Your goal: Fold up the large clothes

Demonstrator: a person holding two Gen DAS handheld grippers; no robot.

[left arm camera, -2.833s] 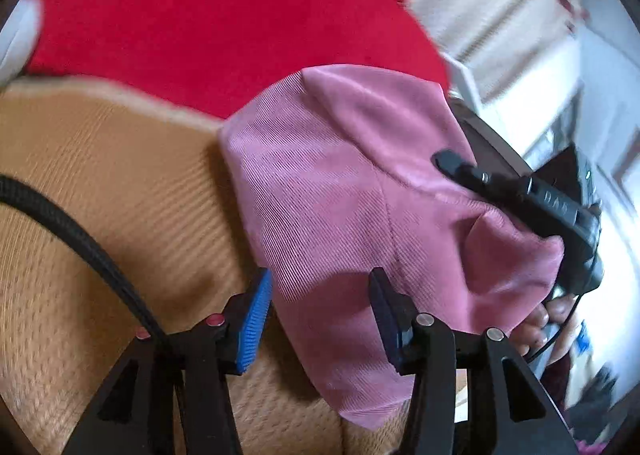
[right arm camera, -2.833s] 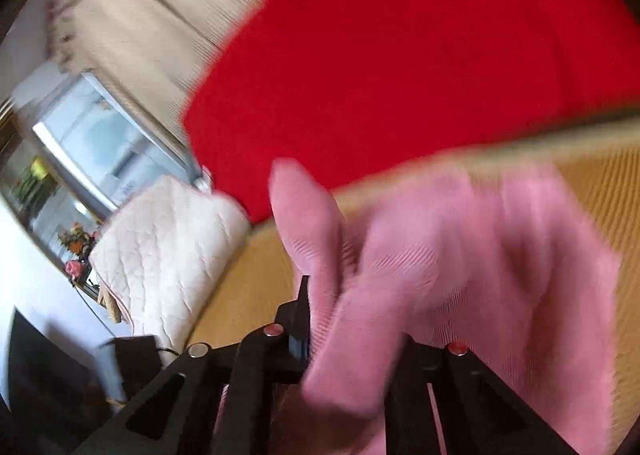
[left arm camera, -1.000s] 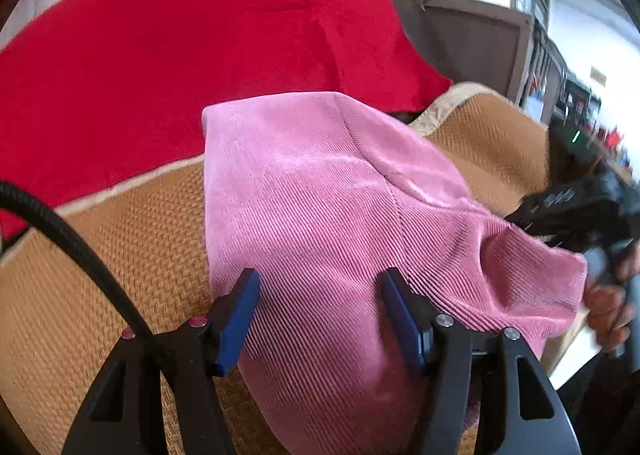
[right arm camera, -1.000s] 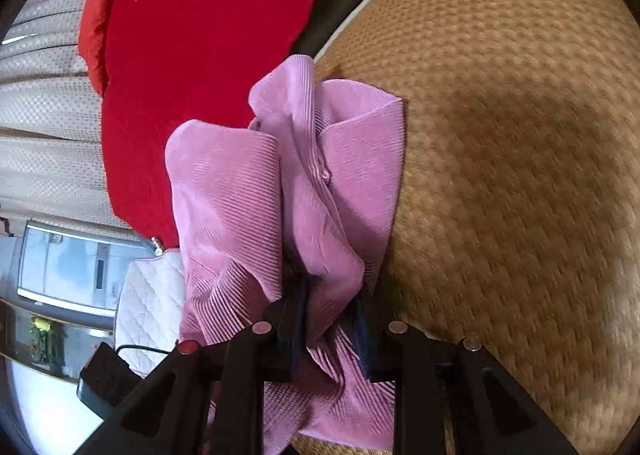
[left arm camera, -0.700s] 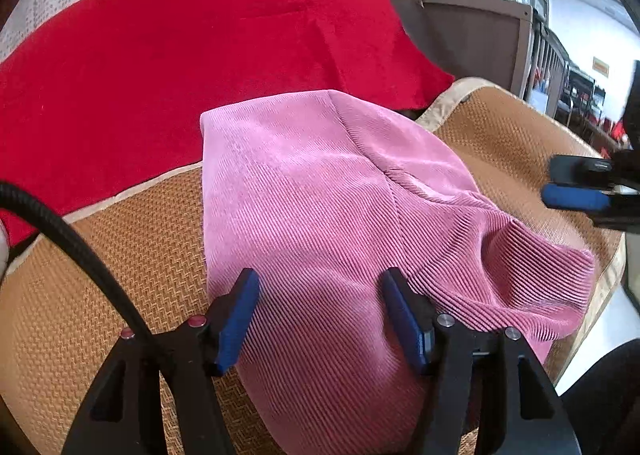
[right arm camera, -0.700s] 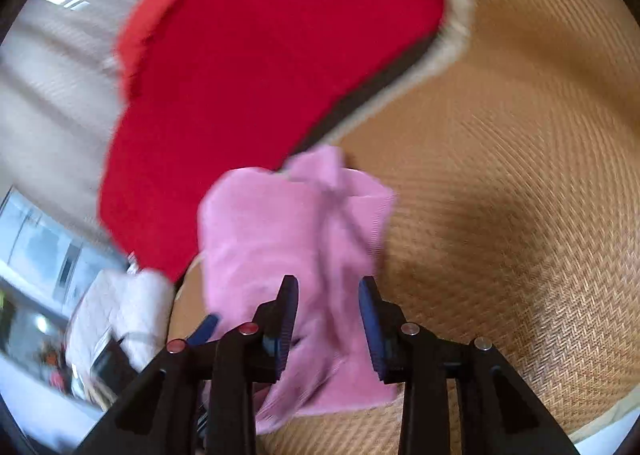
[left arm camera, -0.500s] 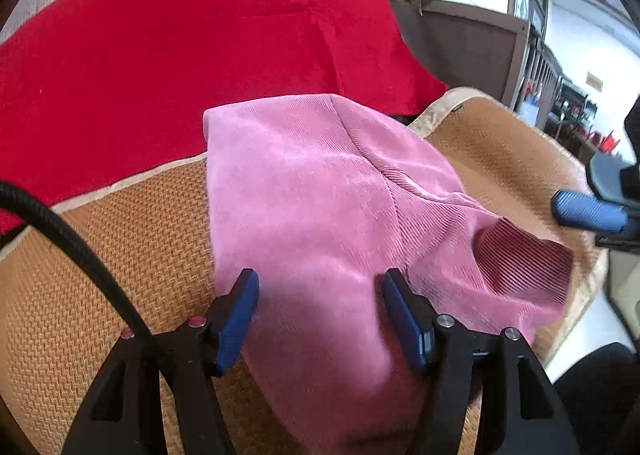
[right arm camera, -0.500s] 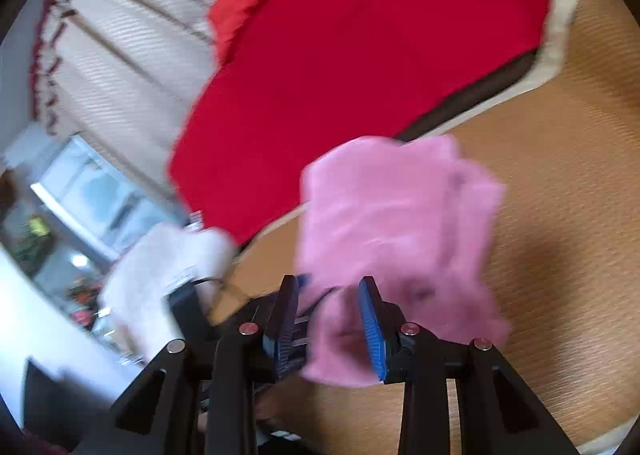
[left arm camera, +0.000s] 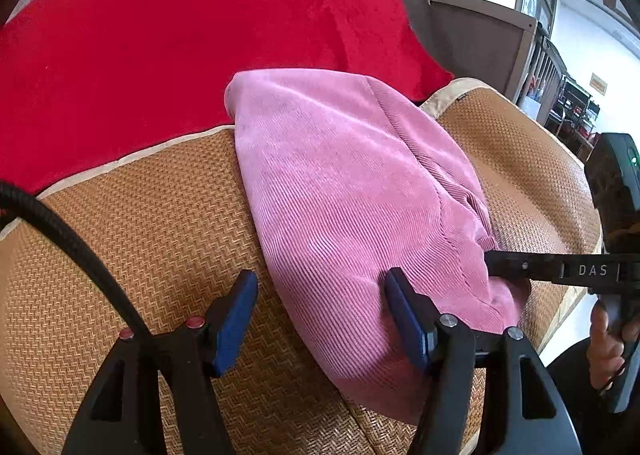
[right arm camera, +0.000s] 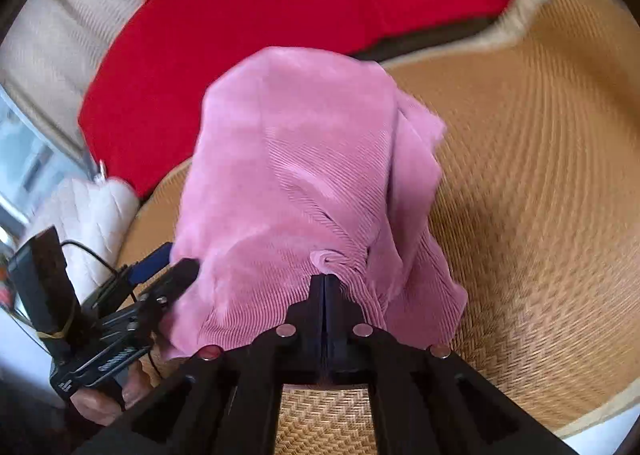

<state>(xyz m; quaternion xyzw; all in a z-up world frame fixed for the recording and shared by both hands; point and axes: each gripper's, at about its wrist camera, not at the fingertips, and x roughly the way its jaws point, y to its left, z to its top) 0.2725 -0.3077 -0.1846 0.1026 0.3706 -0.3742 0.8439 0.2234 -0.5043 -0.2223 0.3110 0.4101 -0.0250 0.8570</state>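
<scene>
While the pink garment (left arm camera: 344, 191) lies half-folded at mid-frame on the woven mat (left arm camera: 140, 223), the right gripper (right arm camera: 325, 283), its jaws pressed together, pinches a bunched corner, probably to carry it over for the next fold. The left gripper (left arm camera: 320, 319), jaws spread, straddles the near edge without gripping, seemingly steadying it. White letters "DAS" mark the right gripper's finger at right in the left view.

Pink corduroy garment (left arm camera: 344, 191) on woven mat (left arm camera: 160, 223); left tongs (left arm camera: 320, 319) opening, straddling its near edge.
</scene>
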